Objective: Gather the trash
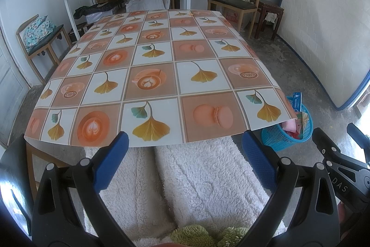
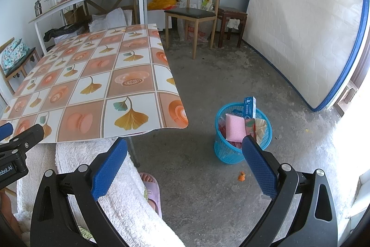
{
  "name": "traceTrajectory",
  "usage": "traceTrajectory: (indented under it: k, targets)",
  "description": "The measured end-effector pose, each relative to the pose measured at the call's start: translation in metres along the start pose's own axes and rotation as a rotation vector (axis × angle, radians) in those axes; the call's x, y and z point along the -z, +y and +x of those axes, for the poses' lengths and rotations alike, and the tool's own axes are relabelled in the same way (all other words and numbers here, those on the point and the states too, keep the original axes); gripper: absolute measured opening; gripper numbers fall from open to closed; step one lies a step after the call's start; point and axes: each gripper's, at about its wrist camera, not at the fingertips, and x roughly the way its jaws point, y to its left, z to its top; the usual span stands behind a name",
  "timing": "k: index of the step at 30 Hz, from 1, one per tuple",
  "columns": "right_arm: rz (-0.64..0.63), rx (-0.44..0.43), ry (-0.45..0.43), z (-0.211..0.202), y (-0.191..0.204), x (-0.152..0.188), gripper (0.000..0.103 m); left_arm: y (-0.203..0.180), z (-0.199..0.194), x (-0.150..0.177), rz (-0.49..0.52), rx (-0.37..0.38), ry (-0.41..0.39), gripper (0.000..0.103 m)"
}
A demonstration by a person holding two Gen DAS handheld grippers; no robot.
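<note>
Sitting at the near edge of the table [image 1: 161, 75], both grippers are held low over a lap covered in white fleece. The left gripper [image 1: 185, 142] is spread wide with nothing caught between its blue pads, and the same goes for the right gripper [image 2: 185, 149], also wide open and empty. The trash is already piled in a blue basket [image 2: 229, 152] on the concrete floor just off the table's right corner: a pink sponge [image 2: 234, 127], a blue-and-white box [image 2: 249, 108] standing upright, plus some red wrappers that can't be made out clearly. A small orange scrap [image 2: 242, 176] is seen lying on the floor near the basket, outside it. A tiny orange bit [image 1: 191, 14] is spotted near the table's far edge.
</note>
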Motion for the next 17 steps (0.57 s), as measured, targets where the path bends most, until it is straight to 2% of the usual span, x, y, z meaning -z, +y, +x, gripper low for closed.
traceTrajectory:
  k: [17]
  targets:
    - [0.000,0.000,0.000,0.0000,-0.0008,-0.0003,0.096,0.0034,-0.0013,0.0012,-0.006,0.003,0.006,0.094]
